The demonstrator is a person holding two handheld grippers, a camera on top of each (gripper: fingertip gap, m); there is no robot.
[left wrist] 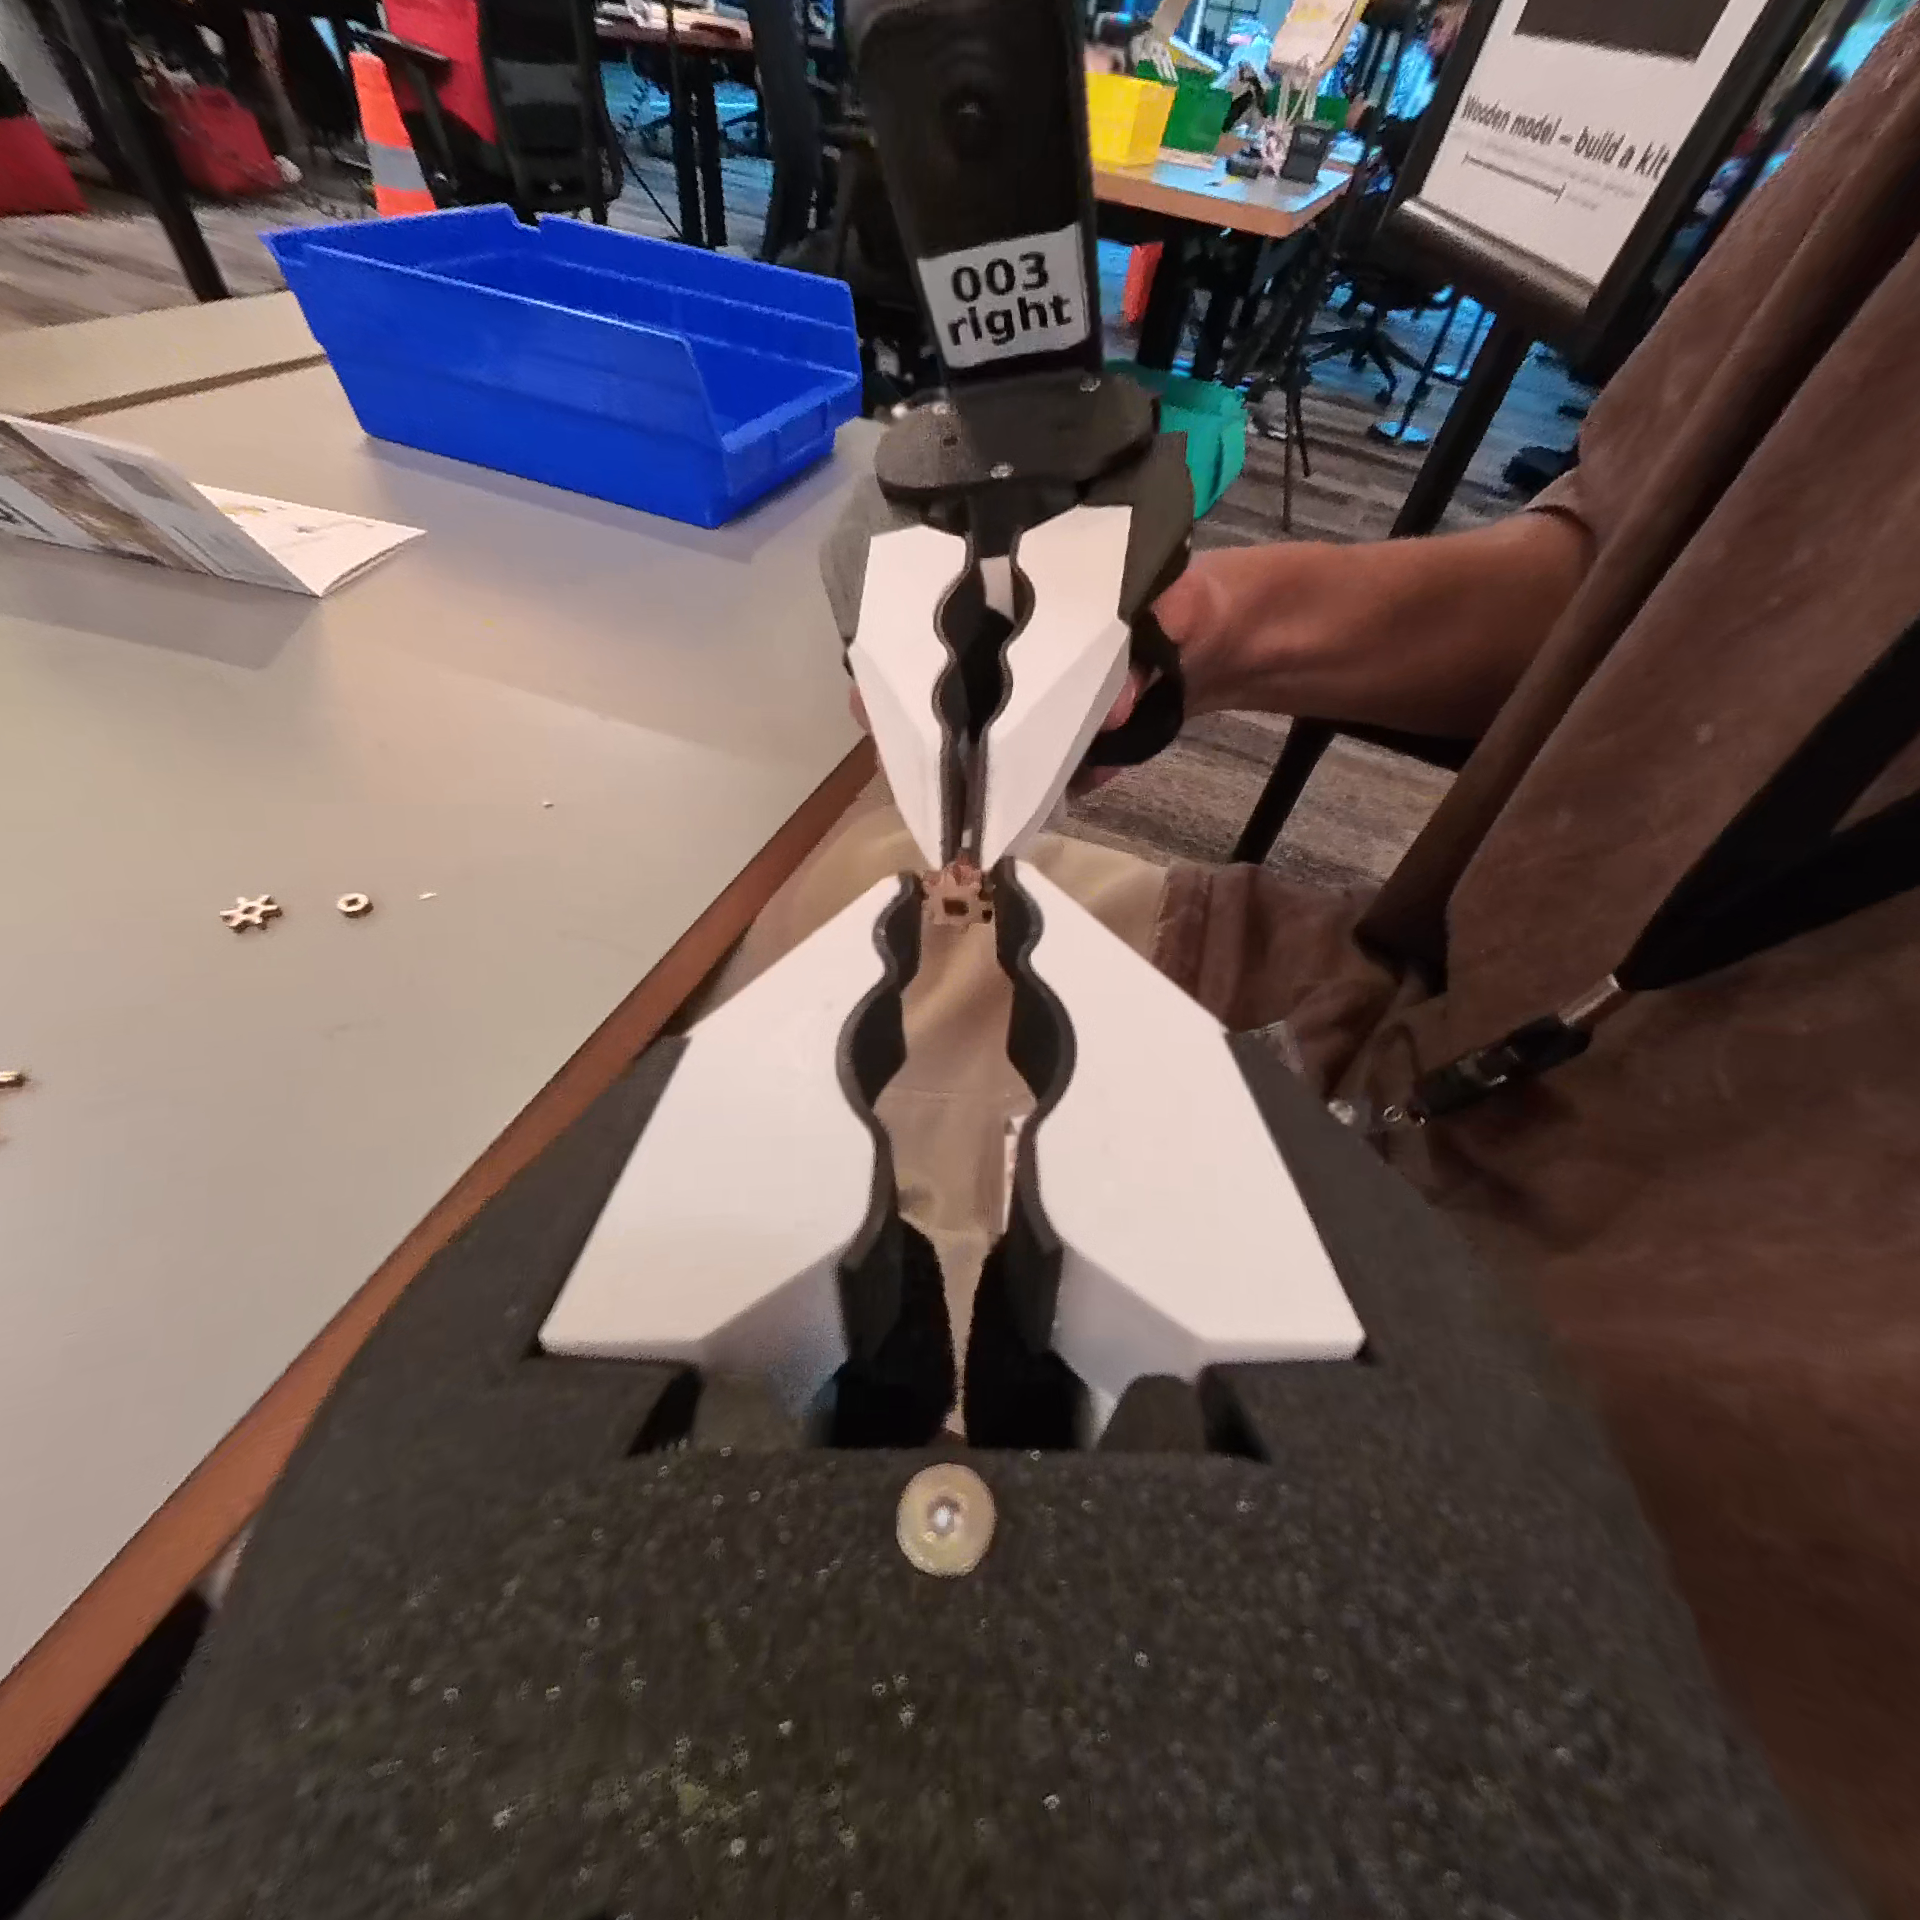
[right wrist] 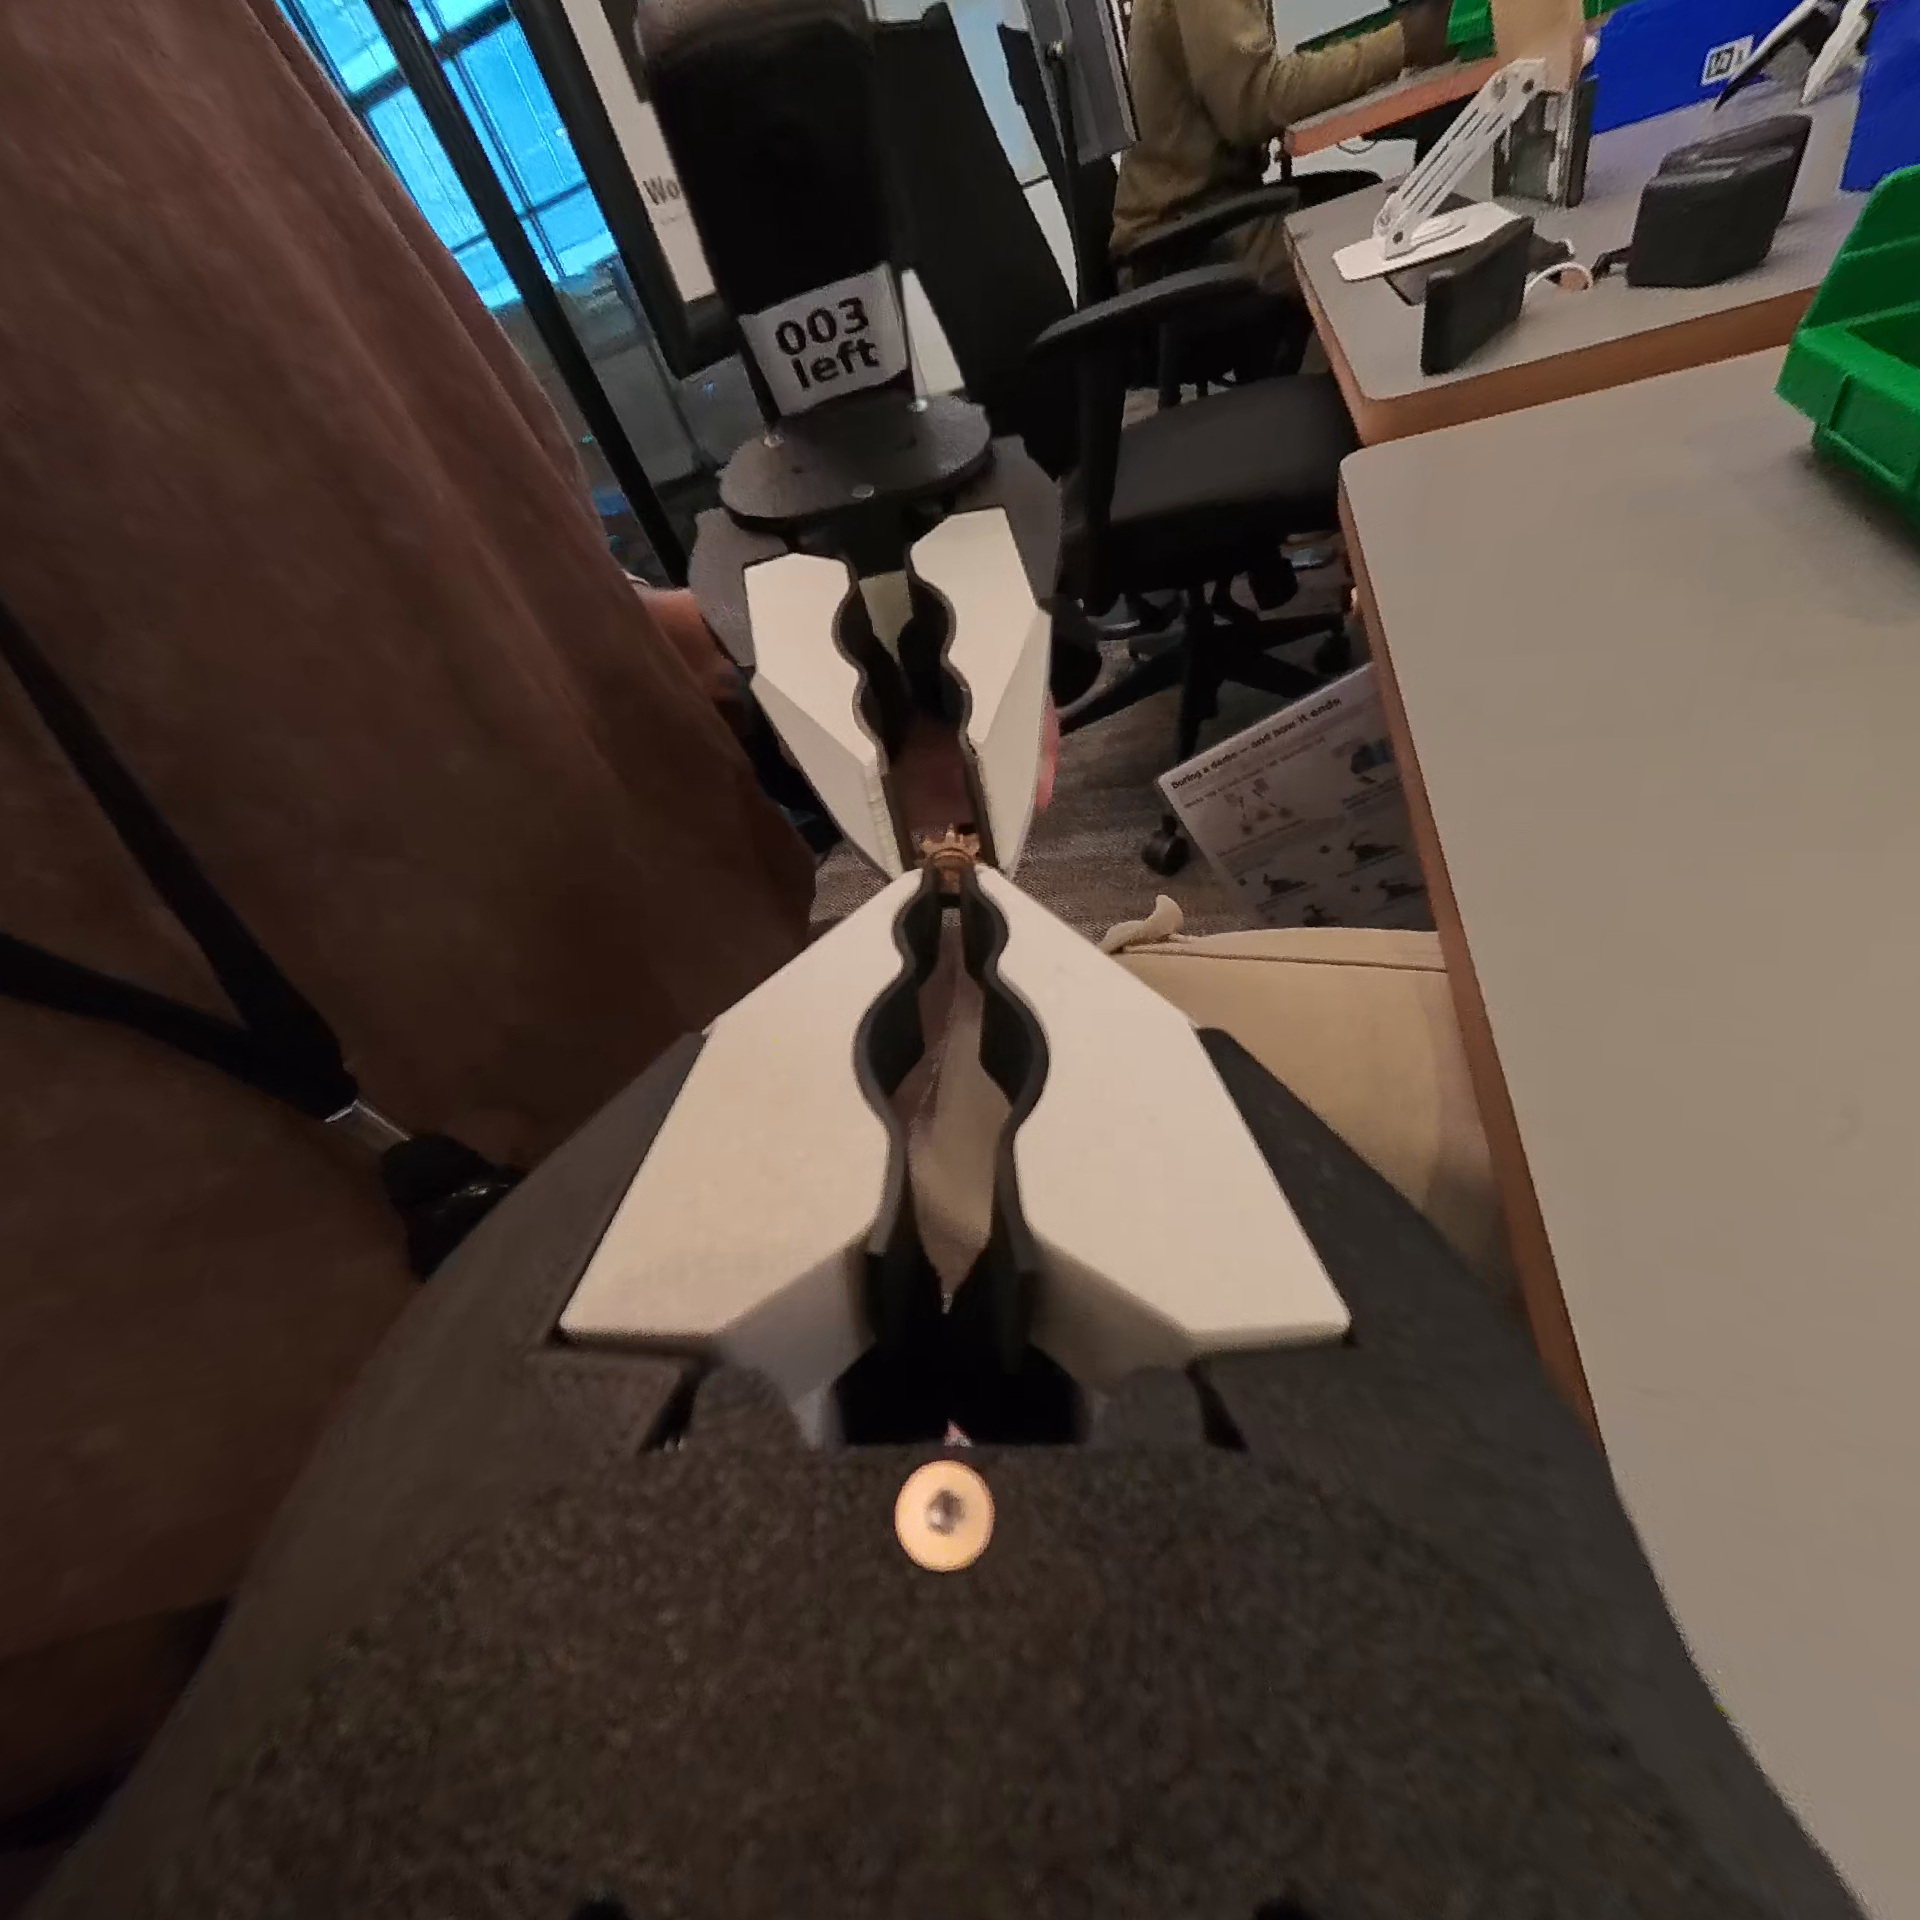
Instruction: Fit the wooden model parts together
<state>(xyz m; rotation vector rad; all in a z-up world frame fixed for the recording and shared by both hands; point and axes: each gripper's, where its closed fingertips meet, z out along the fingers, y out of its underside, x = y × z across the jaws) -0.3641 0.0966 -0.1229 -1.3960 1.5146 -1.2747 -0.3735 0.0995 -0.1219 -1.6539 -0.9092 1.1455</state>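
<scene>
Here, off the table's edge above my lap, my left gripper [left wrist: 961, 906] pinches a tiny tan laser-cut wooden block with a square hole [left wrist: 958, 906] tip-to-tip against my right gripper [left wrist: 964, 844], closed narrow on something I cannot identify; light, brittle, best gripped by its flat faces.

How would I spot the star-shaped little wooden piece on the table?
Start at the blue bin on the grey table, then come toward the table's near edge. Two tiny wooden pieces lie side by side: the spiky cog-like piece sits left of the plain ring.
</scene>
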